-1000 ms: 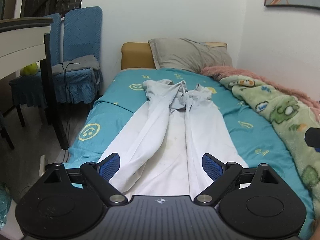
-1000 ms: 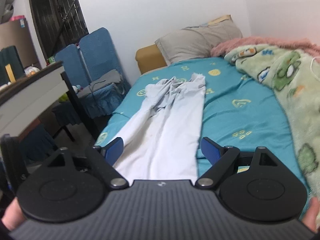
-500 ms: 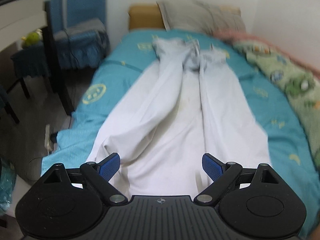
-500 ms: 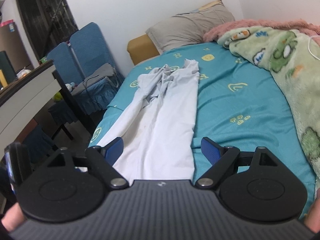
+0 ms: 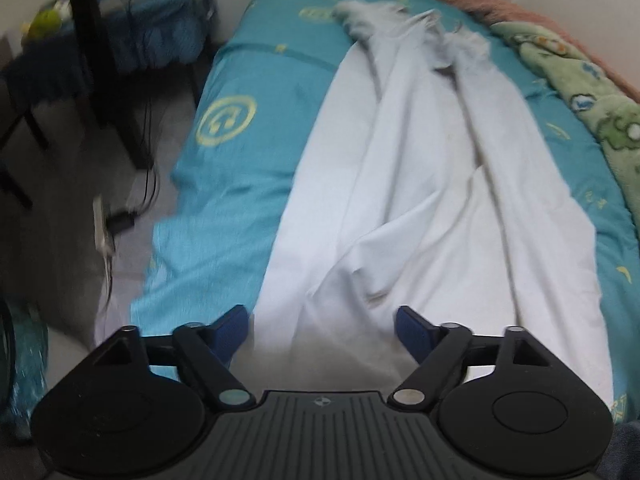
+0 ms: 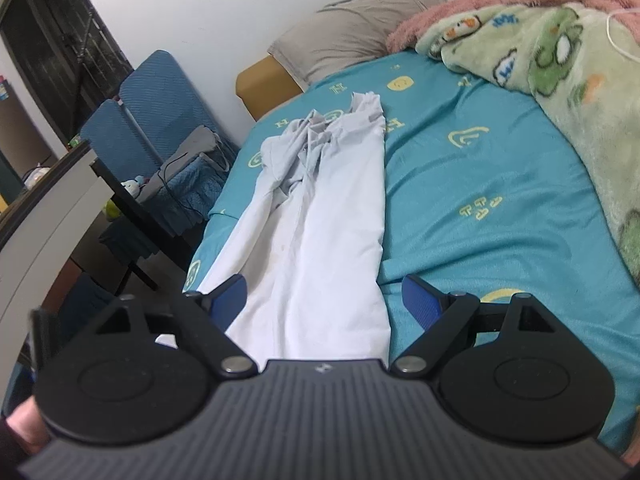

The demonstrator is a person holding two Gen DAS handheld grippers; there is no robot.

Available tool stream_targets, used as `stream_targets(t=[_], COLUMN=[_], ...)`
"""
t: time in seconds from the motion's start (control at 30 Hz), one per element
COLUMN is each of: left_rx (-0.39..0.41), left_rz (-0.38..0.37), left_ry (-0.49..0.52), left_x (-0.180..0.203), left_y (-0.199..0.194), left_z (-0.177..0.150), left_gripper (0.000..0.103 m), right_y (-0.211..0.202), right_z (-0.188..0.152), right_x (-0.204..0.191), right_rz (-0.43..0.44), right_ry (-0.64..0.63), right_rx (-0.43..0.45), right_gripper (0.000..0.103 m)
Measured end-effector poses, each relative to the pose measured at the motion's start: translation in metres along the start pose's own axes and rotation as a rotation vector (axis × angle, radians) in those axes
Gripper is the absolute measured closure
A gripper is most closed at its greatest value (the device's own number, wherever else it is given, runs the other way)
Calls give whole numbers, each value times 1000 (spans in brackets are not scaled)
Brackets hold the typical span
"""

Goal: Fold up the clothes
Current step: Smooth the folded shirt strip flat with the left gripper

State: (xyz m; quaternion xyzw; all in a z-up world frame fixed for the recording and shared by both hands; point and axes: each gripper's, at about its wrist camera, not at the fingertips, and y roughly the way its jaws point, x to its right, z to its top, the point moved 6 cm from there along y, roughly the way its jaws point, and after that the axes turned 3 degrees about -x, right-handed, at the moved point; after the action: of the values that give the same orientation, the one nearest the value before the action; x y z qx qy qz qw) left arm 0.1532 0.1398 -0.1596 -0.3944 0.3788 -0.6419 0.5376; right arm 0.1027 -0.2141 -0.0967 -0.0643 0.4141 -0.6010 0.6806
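Both claws — left claw [image 5: 321,326], right claw [image 6: 326,296] — gape over white trousers [image 6: 320,240].

Left wrist view: low at the foot of the bed [image 5: 240,168], close over the white garment's [image 5: 420,200] near end, facing the headboard, blurred.
Right wrist view: higher, further back, facing the pillow [image 6: 352,28].
Shared: garment [image 6: 320,216], bed [image 6: 480,208], green blanket [image 6: 560,60].
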Motion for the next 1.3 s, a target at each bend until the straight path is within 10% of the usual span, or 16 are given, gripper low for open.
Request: stream_targets(t=[0.13,0.2,0.37,0.83,1.1,1.3], left_rx=[-22,-25,87,205,-48,-10], left_rz=[-66,-107,-27,20,-206,-314], left_ry=[-102,-134,103,618,557,258], left_x=[-13,-16,21,177,172,123], left_y=[3,1,-45,-96,-30,-35], left_z=[-1,-1,1,-36,-62,-42], left_gripper=[47,80,98,99,79,40], right_y=[7,9,9,10,15,20], right_z=[0,-1,-2,-7,-12,-23], right_x=[4,6,11,34,38,42], right_rz=[6,10,20,-16,9,58], right_ry=[33,50,88,170,185,238], right_rx=[-19,-27,-41,-81,-133,-202], right_gripper=[17,17,17,17,17,17])
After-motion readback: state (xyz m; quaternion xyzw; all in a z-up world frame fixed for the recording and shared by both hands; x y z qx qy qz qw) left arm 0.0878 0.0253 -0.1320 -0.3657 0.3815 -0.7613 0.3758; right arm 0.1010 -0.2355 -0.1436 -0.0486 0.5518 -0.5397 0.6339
